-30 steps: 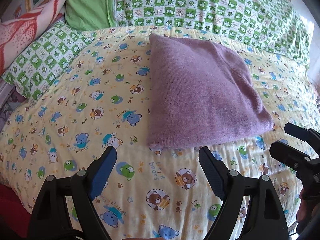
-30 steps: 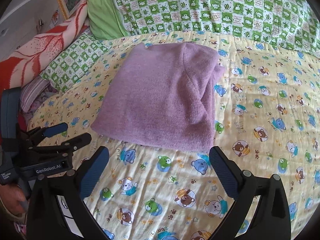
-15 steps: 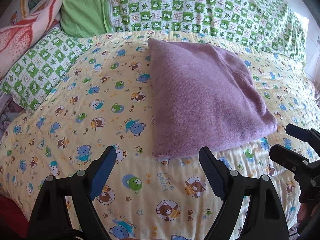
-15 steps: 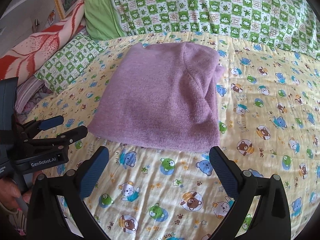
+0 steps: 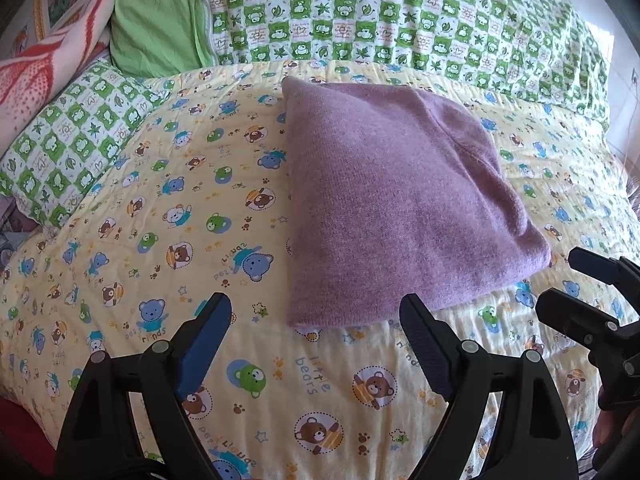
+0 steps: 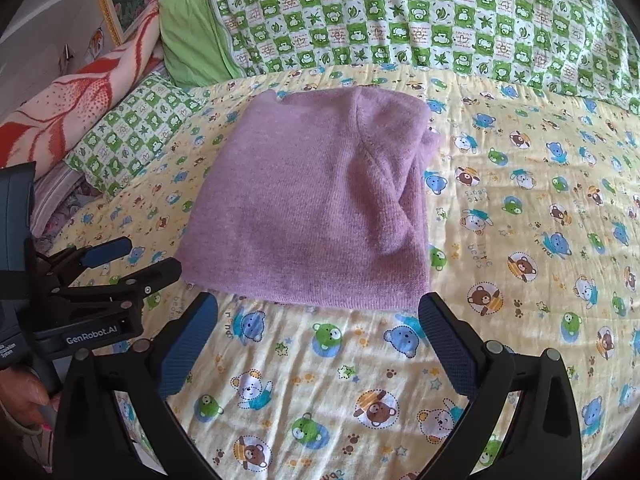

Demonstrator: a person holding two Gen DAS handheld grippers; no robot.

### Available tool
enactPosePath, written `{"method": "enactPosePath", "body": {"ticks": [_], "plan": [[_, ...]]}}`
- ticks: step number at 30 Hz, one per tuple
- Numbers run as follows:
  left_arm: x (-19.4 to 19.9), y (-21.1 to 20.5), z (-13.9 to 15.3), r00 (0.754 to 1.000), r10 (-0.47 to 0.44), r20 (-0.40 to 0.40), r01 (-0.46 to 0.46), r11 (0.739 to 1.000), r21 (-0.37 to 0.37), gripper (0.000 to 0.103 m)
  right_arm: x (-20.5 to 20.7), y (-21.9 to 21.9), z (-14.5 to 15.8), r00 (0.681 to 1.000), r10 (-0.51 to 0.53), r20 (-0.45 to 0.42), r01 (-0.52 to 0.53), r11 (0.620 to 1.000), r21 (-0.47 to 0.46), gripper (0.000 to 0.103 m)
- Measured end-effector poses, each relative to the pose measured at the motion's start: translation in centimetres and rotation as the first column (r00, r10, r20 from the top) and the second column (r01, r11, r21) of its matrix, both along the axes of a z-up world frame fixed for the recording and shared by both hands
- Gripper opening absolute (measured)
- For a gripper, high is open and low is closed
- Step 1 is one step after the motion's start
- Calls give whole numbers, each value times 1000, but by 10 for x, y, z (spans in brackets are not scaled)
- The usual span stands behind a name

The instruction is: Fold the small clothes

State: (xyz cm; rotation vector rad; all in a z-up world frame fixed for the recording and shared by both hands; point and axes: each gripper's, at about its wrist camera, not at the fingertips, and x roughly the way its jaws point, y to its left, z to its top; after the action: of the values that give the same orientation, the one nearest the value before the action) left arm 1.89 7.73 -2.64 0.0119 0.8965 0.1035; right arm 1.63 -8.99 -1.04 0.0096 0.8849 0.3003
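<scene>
A fuzzy purple knit sweater (image 5: 392, 208), folded roughly square, lies mid-frame on the bear-print quilted bed (image 5: 160, 216) — green checked pillows (image 6: 400, 16) behind — both grippers' fingers (image 5: 208, 332) spread wide, holding nothing.

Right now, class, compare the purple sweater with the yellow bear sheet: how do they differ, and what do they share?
1. The sweater is plain purple; the sheet is yellow with printed bears.
2. The sweater is folded into a compact block; the sheet is spread out flat.
3. The sweater lies on top; the sheet lies under it and spreads out on every side.

Shared: both are soft fabric, and neither open gripper, left or right, touches them.
</scene>
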Motion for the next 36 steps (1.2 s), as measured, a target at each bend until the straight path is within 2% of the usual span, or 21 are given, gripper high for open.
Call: {"method": "enactPosePath", "body": {"ticks": [36], "plan": [[30, 0, 3, 1000, 8, -10, -8, 1000, -12, 88, 33, 4, 12, 1000, 17, 22, -17, 1000, 3, 100]]}}
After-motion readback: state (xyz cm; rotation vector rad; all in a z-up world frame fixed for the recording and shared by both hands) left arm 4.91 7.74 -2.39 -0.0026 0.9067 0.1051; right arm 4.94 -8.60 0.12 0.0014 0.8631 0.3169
